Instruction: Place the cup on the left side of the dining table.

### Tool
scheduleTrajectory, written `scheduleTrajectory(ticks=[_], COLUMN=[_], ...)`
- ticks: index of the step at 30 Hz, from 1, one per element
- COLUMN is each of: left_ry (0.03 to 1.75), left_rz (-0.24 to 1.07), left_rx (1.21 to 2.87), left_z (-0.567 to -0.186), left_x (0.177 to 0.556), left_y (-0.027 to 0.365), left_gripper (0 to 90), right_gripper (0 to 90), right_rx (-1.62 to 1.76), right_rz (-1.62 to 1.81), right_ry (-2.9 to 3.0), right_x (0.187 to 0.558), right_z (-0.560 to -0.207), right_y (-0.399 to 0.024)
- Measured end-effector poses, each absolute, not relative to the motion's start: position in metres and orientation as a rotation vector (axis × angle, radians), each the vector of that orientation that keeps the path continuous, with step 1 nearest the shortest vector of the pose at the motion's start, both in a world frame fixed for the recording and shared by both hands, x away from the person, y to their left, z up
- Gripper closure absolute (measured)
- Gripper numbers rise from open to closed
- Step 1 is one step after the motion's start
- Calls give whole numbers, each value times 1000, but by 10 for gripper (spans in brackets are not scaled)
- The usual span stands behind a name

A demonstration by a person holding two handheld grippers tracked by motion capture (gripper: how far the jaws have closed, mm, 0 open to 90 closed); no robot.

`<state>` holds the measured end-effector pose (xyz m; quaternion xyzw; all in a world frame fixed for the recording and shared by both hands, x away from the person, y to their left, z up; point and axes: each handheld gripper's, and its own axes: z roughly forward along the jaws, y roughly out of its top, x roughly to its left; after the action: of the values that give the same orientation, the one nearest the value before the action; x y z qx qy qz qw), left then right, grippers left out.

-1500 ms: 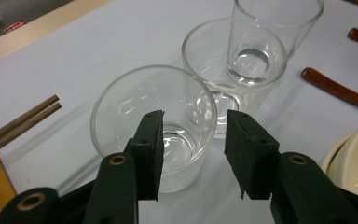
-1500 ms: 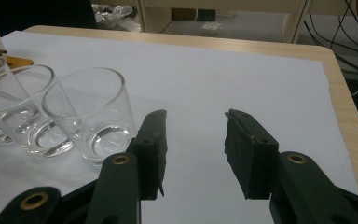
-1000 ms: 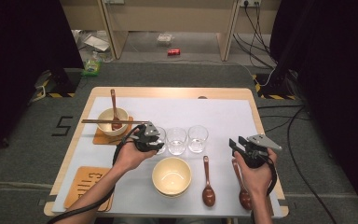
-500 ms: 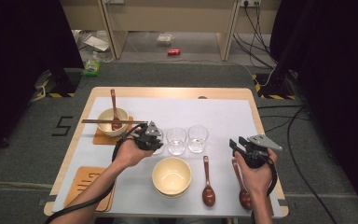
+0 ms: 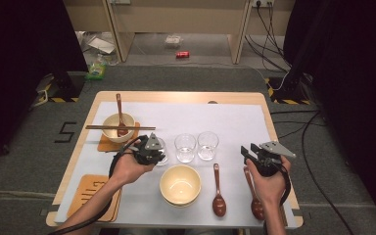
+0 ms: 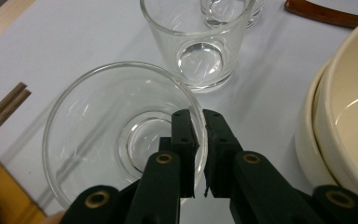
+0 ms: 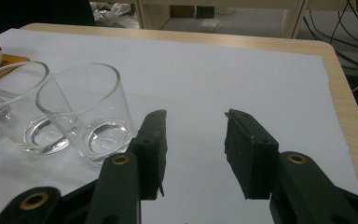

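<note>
left gripper [image 6: 198,140]: jaws have just been closing and now pinch the rim of a clear glass [image 6: 121,135], one jaw inside the wall, one outside; in the high view this gripper [image 5: 149,152] sits on the leftmost of three glasses in a row, the glass itself largely hidden under it. glass, held: tilted toward the camera in the left gripper view, base showing, no print or label legible on it. next out: second glass [image 6: 198,44], upright, just beside the held one; third glass [image 5: 208,145] beyond it. stacked cream bowls [image 5: 180,184], near the left gripper on the person's side. two brown spoons [image 5: 218,191] lying to the right of the bowls. right gripper [image 5: 259,156]: jaws standing apart with nothing between them, over bare white sheet [image 7: 242,70], well apart from the glasses. far left: small bowl [image 5: 118,126] on a wooden coaster with a spoon in it and chopsticks [image 5: 120,128] laid across its rim. writing: a black mark like the figure 5 [image 5: 66,132] on the floor left of the table [image 5: 176,96]; a carved pattern on the empty coaster [image 5: 95,193], not readable.
</note>
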<state>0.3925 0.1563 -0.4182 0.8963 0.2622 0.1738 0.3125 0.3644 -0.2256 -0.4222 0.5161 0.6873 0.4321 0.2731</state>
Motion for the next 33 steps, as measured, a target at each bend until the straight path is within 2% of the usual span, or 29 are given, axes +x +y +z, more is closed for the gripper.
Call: scheduleTrajectory(ticks=[21, 33], left_ry=[827, 941], left_rz=[609, 566], left_rx=[2295, 2292], left_z=[-399, -415], left_x=[371, 372], left_y=[235, 263], left_gripper=[840, 840], right_gripper=[585, 585], right_rx=[1385, 1381], right_rz=[1181, 1181], right_ry=[1848, 1849], right_x=[369, 371], right_z=[-422, -422], right_y=[-227, -226])
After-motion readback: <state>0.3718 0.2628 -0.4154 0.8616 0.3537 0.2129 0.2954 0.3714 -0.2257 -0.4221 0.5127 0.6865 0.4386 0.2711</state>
